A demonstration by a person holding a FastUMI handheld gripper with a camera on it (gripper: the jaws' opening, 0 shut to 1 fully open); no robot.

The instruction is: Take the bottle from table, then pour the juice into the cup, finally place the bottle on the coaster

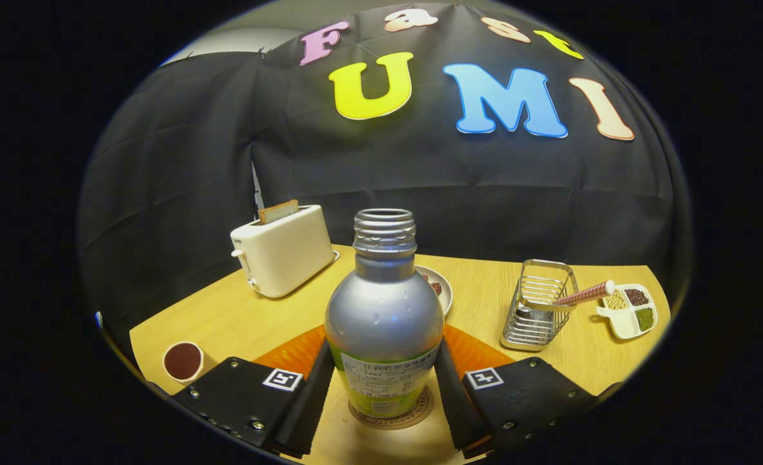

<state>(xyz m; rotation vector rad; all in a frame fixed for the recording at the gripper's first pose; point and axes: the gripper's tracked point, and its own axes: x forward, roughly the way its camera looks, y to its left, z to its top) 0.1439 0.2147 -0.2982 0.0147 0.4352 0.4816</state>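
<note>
With bottle (384,310) standing upright on coaster (391,416), gripper (384,387) fingers flank it w/ slim gaps, not pressing. Cup (183,361) off left, full of dark juice.

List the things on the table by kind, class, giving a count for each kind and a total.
Bottle, standing on the coaster between the tongs' fingers: 1
Coaster: 1
Cup: 1
Toaster: 1
Wire rack: 1
Divided dish: 1
Plate: 1
Orange mat: 1
Total: 8
</note>
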